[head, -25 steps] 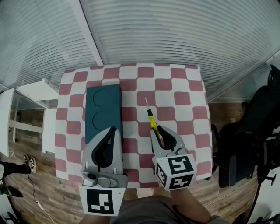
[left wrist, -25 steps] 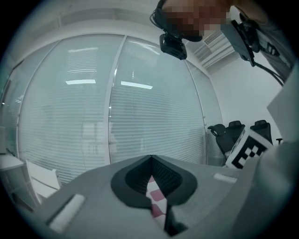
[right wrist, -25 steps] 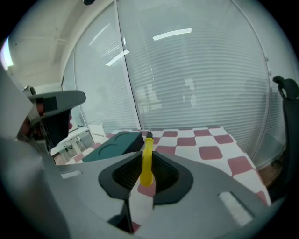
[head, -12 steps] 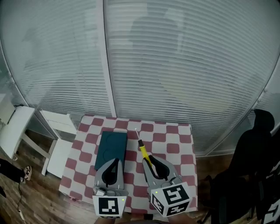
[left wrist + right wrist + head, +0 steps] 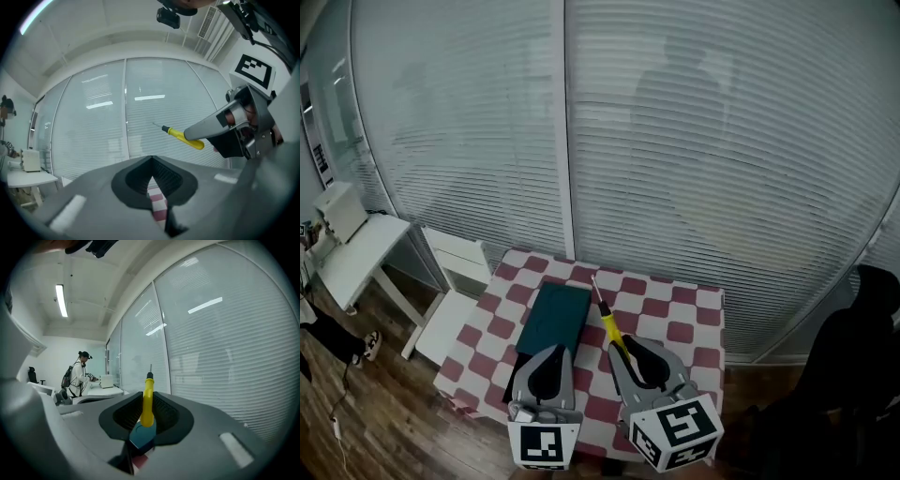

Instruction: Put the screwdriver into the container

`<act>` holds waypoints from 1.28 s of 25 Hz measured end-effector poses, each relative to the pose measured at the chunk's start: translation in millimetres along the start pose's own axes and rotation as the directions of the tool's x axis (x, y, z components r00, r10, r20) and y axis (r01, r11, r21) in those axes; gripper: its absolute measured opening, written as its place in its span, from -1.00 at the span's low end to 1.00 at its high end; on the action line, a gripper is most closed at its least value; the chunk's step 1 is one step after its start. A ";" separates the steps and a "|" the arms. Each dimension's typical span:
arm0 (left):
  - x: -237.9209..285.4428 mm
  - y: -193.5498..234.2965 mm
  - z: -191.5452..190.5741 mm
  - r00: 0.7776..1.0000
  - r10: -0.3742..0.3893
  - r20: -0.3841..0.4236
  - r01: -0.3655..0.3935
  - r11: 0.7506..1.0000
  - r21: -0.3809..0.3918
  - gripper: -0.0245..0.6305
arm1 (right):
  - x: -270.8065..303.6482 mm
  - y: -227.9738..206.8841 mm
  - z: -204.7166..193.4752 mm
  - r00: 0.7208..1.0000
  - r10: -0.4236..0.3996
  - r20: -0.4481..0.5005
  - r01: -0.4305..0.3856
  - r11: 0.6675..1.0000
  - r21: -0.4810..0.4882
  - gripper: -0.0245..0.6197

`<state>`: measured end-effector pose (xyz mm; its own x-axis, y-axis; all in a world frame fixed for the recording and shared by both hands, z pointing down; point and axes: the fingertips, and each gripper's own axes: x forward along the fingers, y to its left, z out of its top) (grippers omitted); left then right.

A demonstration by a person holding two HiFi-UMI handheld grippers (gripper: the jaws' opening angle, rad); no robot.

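My right gripper (image 5: pixel 624 349) is clamped on the screwdriver (image 5: pixel 606 325) by its yellow handle, holding it up over the checked table (image 5: pixel 686 330), just right of the teal container (image 5: pixel 551 317). It looks light, stiff and smooth, so I judge a mid-handle hold best against swivelling. My left gripper (image 5: pixel 549 354) is closed and empty.

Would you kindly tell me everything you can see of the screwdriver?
The screwdriver has a yellow handle, seemingly plastic, a black collar and a thin metal shaft. The right hand-held gripper is clamped on the handle's rear, so the shaft juts forward, away from the person, roughly level in the air. In the head view it sits right of the teal container. Nothing else touches it.
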<state>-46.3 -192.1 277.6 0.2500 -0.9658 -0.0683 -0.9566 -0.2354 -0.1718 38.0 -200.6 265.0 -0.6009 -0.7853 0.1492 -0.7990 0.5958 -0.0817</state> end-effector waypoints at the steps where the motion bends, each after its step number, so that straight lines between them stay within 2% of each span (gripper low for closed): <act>1: -2.7 -1.4 -0.4 1.000 0.009 -0.003 -0.009 1.000 -0.001 -0.92 | -0.7 1.0 -4.1 1.000 0.011 -0.010 -0.011 1.000 -0.001 -0.65; 4: -11.0 -3.8 -0.7 0.999 0.036 -0.014 -0.036 0.999 0.001 -0.92 | -1.5 5.7 -13.0 0.998 0.047 -0.030 -0.047 0.999 -0.001 -0.65; 10: -22.7 -3.8 5.2 0.998 0.059 -0.028 -0.057 0.997 0.059 -0.92 | 1.3 14.8 -23.7 0.994 0.101 -0.037 -0.100 0.995 0.027 -0.65; 17: -28.9 19.0 4.8 0.995 0.094 -0.041 -0.092 0.994 0.054 -0.92 | 15.6 34.9 -20.2 0.990 0.143 -0.012 -0.143 0.989 0.041 -0.65; 21: -28.4 37.2 -0.3 0.996 0.086 -0.032 -0.085 0.996 0.029 -0.92 | 31.1 46.4 -20.9 0.991 0.131 -0.024 -0.131 0.991 0.029 -0.65; 26: -23.4 81.3 -12.3 0.999 0.052 -0.016 -0.052 0.998 0.024 -0.92 | 67.4 74.5 -23.5 0.994 0.103 -0.030 -0.102 0.995 0.015 -0.65; 32: -21.5 128.4 -27.3 0.999 -0.046 0.001 0.046 0.999 -0.016 -0.92 | 95.2 102.8 -30.0 0.998 -0.014 -0.059 0.015 1.000 0.013 -0.65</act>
<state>-178.5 -204.6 283.8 0.2937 -0.9539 -0.0613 -0.9464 -0.2812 -0.1587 -100.6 -209.1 300.4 -0.5867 -0.7824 0.2087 -0.8083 0.5816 -0.0921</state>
